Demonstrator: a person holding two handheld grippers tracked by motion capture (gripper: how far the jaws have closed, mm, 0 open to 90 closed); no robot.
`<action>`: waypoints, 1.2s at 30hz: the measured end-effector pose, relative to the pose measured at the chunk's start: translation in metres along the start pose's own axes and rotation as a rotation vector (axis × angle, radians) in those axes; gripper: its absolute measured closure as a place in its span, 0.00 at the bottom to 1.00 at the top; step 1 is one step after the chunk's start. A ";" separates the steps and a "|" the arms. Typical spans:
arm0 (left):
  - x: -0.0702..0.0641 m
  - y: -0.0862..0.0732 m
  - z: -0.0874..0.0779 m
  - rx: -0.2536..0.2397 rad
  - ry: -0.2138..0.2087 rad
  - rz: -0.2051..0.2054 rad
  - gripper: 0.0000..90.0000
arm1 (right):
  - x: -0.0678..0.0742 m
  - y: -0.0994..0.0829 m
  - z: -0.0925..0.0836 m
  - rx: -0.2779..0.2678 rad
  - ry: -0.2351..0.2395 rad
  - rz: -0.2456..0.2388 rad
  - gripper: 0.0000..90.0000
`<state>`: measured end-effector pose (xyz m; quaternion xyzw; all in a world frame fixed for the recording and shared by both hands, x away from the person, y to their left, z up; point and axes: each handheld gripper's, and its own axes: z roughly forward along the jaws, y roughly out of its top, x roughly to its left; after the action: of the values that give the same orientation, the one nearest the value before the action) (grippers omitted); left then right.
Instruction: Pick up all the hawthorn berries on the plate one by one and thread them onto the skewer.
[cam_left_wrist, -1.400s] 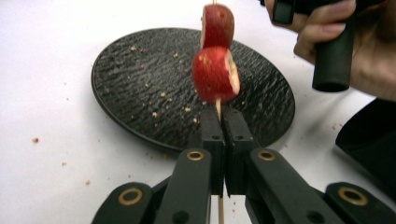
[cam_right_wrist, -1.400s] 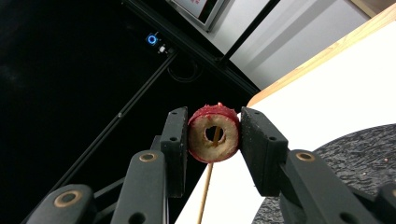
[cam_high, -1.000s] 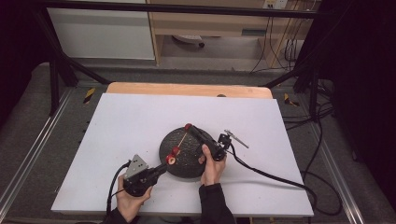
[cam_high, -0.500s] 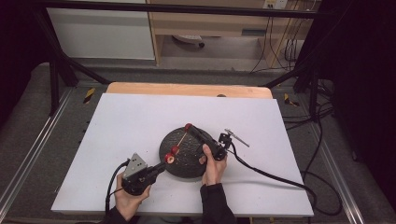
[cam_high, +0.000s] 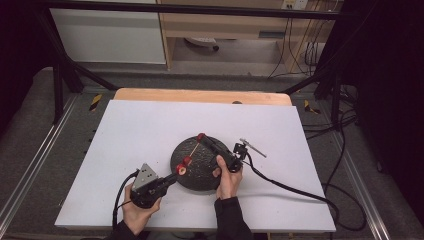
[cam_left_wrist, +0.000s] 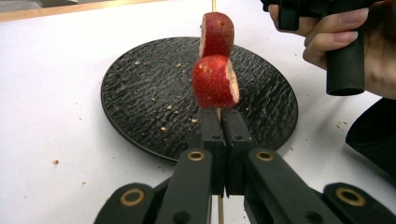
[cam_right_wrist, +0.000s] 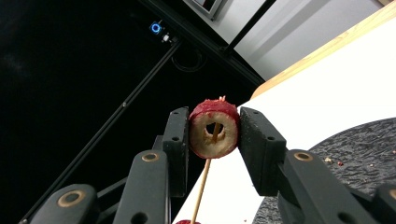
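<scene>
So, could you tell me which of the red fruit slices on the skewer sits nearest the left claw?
The slice directly above the left claw, which is shut on the skewer; the second slice sits farther along.

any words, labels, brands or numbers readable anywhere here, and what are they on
None can be read.
Left gripper, right gripper, black plate: no lettering shows on them.
Blue-lit device on the dark frame: a ring of light, no text.
Yellow and black striped tags on the floor rails: a warning pattern, no words.
</scene>
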<state>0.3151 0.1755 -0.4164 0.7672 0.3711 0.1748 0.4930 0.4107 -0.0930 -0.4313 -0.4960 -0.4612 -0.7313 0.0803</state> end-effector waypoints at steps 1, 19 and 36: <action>0.000 0.000 0.000 -0.004 -0.002 -0.003 0.99 | 0.000 0.000 0.000 0.001 -0.001 -0.002 0.72; -0.005 -0.003 0.002 0.012 -0.006 0.044 0.99 | -0.001 0.003 0.003 0.056 -0.052 -0.048 0.61; -0.004 -0.003 0.002 0.016 0.003 0.031 0.99 | -0.002 -0.010 0.001 0.061 -0.052 -0.062 0.70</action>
<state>0.3129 0.1721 -0.4193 0.7768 0.3610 0.1805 0.4834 0.4062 -0.0874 -0.4387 -0.4978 -0.5003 -0.7059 0.0605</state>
